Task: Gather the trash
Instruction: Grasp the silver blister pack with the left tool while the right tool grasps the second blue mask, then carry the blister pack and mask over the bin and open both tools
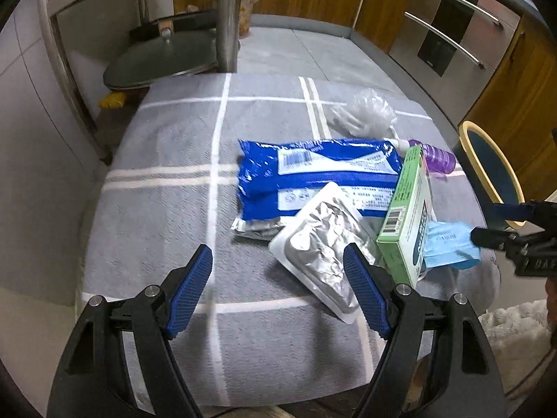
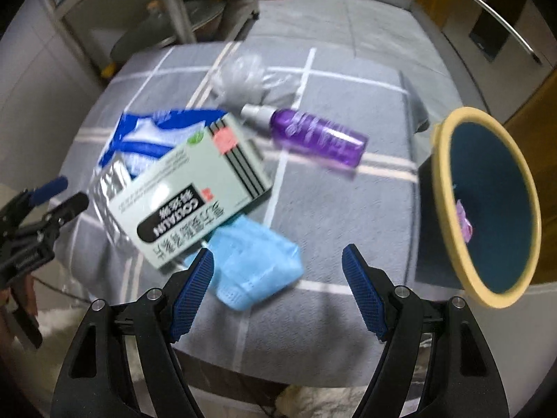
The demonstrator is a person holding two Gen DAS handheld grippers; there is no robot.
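Trash lies on a grey checked cloth (image 1: 167,146): a blue wrapper (image 1: 313,170), a silver blister pack (image 1: 320,247), a green box (image 1: 409,216), a light blue face mask (image 1: 449,247), a purple spray bottle (image 1: 437,160) and a clear plastic bag (image 1: 369,111). My left gripper (image 1: 278,289) is open, its right finger over the blister pack. My right gripper (image 2: 278,289) is open just above the mask (image 2: 254,268), next to the box (image 2: 195,188). The bottle (image 2: 316,136) lies beyond. A yellow-rimmed bin (image 2: 487,205) stands at the right.
The bin also shows in the left wrist view (image 1: 487,170), beside the cloth's right edge. A metal rack with a pot lid (image 1: 163,55) stands behind the cloth. Wooden cabinets and an oven (image 1: 452,35) are at the back right. A white fluffy rug (image 1: 511,327) lies below.
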